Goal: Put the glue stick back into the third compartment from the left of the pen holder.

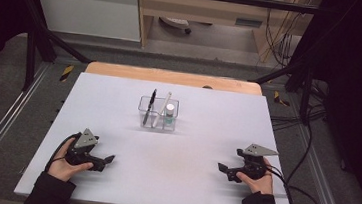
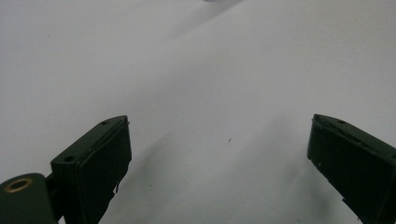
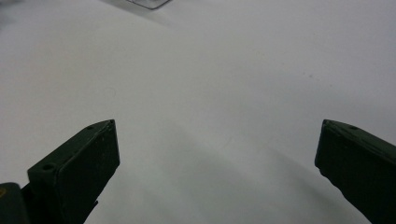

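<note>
While both tools, left tool (image 1: pixel 108 160) and right tool (image 1: pixel 223 168), rested released near the surface's (image 1: pixel 186 183) front corners, the clear holder (image 1: pixel 158 113) stood mid-surface toward the back edge, its contents hard to identify.

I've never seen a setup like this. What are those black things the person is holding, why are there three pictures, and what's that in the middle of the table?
There is no robot here: a person holds a hand tool in each hand, each with two black jaws that open and close. The left gripper and the right gripper rest low over the near part of the white table, pointing inward. The high view comes from a fixed camera above the person. The other two pictures come from small cameras riding on each tool, looking along its jaws: the left gripper's and the right gripper's. Both stand wide open with nothing between them. In the middle of the table stands a clear container holding a black pen, a white stick-like item and a small white-capped bottle.
</note>
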Demonstrator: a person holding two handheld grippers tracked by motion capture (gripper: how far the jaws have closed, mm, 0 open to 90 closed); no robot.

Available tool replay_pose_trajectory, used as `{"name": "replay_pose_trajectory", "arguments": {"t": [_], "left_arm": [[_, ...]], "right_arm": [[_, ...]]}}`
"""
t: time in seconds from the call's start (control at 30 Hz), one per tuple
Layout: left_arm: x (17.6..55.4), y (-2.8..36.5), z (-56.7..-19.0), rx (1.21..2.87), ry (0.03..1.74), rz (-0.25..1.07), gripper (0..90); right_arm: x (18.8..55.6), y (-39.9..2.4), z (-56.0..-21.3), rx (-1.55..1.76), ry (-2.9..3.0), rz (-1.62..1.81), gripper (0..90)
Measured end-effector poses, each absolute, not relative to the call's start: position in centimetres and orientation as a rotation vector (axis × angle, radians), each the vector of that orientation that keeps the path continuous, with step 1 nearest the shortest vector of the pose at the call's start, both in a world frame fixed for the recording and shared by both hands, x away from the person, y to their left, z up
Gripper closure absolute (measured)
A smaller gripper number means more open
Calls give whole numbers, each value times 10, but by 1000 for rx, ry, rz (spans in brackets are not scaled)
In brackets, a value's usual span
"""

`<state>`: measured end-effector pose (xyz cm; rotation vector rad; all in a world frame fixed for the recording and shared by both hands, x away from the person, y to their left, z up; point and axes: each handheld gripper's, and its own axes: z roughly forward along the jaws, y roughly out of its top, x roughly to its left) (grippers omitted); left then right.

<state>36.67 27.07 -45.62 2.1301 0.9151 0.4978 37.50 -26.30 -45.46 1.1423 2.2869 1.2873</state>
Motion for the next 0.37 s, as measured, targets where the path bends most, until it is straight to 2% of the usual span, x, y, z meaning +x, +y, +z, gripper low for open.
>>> {"name": "replay_pose_trajectory", "arguments": {"t": [0.37], "left_arm": [[367, 270, -456, 2134, 908, 498, 60]], "right_arm": [[372, -270, -459, 1168, 2287, 1291, 5]]}}
